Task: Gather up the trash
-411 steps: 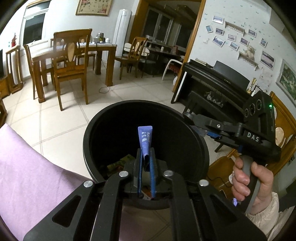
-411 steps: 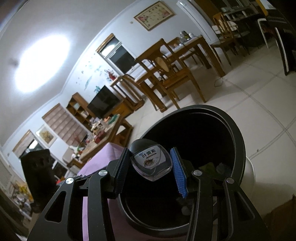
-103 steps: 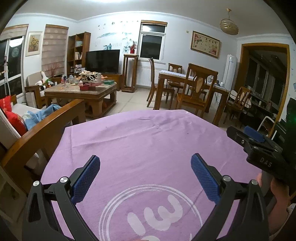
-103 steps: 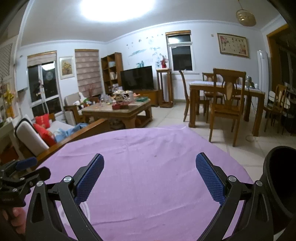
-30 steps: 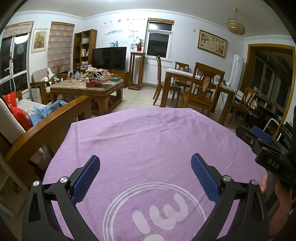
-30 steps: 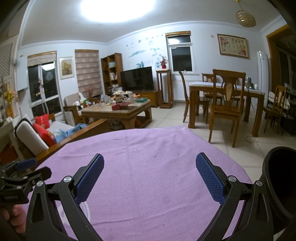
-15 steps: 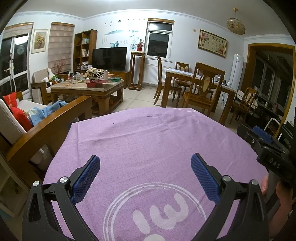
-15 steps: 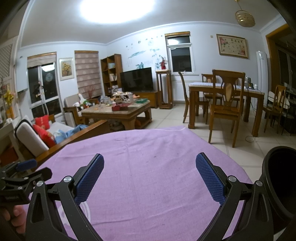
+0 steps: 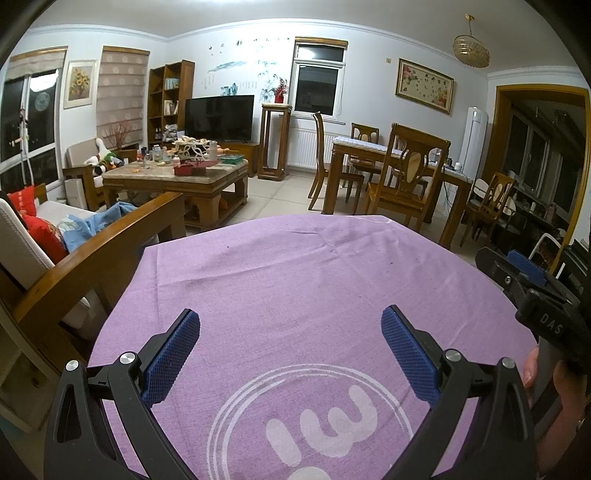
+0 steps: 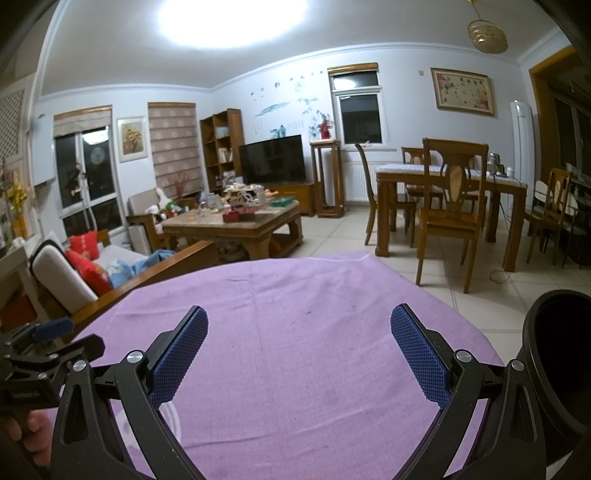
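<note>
A ceiling light (image 10: 232, 18) glares white (blown out), lighting the room evenly. Fisheye bending curves walls; corners vignette black. Focus stays sharp.

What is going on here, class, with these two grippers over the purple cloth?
A person holds a gripper in each hand above a table covered by a purple cloth. The left gripper and the right gripper are both open and hold nothing. No trash shows on the cloth in either view. A black bin stands beside the table on the right; what is inside it cannot be seen.
</note>
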Demonstrator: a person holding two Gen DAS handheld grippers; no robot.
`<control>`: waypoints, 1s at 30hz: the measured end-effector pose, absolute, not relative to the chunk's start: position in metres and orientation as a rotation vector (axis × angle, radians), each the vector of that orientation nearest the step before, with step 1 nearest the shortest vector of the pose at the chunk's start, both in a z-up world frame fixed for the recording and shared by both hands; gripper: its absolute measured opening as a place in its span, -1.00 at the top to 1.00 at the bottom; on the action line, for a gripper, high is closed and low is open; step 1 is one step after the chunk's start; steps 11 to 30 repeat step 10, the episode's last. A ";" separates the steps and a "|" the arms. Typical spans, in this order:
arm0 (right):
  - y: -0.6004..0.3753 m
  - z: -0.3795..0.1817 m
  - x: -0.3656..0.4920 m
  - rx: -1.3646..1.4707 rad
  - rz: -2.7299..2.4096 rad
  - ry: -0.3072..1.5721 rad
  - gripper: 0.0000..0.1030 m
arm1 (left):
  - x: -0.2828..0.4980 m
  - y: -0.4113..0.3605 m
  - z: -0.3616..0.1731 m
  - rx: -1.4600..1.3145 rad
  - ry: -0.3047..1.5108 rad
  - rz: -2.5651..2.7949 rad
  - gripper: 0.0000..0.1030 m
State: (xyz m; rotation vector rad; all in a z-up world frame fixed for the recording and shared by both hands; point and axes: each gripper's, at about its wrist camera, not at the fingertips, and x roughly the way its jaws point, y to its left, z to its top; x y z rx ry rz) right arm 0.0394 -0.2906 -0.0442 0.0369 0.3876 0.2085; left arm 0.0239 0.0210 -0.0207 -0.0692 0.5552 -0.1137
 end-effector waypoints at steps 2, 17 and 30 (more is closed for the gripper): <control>-0.291 -0.044 0.040 0.037 0.209 0.389 -0.90 | 0.025 0.020 -0.020 -0.069 0.555 -0.113 -0.90; -0.291 -0.044 0.040 0.038 0.209 0.388 -0.90 | 0.025 0.022 -0.020 -0.069 0.556 -0.115 -0.90; -0.291 -0.044 0.040 0.038 0.209 0.388 -0.90 | 0.025 0.022 -0.020 -0.069 0.556 -0.115 -0.90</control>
